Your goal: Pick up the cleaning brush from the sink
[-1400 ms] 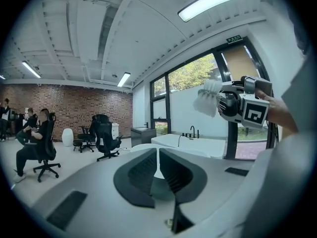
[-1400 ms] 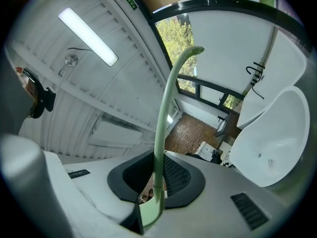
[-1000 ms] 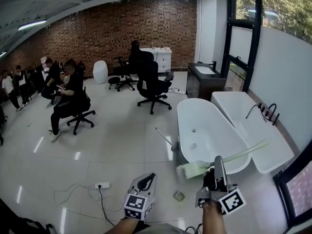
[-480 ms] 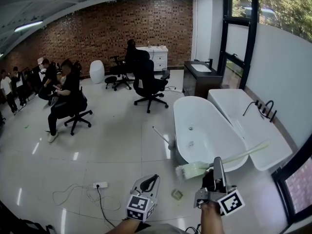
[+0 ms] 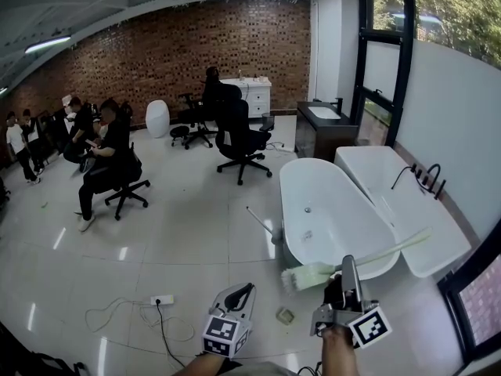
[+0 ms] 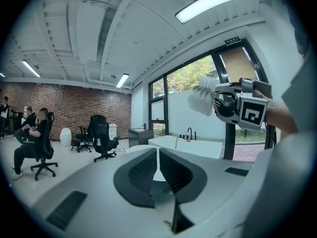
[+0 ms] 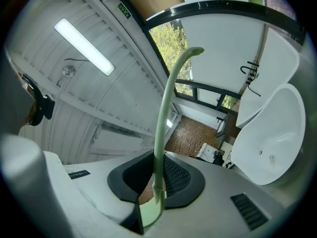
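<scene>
Nearest to us, our left tongs (image 6: 158, 167) are closed on nothing and sit idle, since one hand is enough here. Our right tongs (image 7: 157, 187) are clamped on the thin stem of the pale green long-handled cleaning brush (image 5: 309, 274), close to its bristle head, we judge so that the long stem does not swing. The brush lies roughly level in the air above the glossy grey tiled floor (image 5: 196, 233), its stem reaching over the rim of the white oval bathtub (image 5: 344, 218) beyond, so we judge it already lifted clear of the basin.
</scene>
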Demonstrator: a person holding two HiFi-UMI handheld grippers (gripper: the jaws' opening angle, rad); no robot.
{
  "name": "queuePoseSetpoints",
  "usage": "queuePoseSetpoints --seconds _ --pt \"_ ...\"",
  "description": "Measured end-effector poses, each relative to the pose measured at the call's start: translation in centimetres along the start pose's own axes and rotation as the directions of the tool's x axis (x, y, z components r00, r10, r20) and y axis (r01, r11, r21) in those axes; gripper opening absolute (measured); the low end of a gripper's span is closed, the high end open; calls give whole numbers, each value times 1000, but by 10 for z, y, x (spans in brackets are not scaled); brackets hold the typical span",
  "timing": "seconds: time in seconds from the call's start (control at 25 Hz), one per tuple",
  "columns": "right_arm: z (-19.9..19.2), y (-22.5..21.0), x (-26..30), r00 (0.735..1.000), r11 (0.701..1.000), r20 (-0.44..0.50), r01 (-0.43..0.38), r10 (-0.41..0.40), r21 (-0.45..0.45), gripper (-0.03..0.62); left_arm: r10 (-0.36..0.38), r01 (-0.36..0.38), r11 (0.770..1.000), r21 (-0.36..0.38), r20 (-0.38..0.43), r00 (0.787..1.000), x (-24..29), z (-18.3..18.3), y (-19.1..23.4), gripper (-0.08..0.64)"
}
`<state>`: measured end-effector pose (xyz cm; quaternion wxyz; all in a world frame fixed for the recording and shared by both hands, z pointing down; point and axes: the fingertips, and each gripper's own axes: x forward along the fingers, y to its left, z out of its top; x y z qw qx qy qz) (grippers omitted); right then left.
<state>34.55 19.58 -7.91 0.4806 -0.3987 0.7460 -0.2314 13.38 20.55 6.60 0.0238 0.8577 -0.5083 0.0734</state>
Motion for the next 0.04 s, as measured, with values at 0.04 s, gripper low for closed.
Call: queuePoseSetpoints --seconds 0.04 --pt "1 0 0 1000 1000 1 2 -2 0 28 -1 1 1000 0 0 1000 0 1 -1 11"
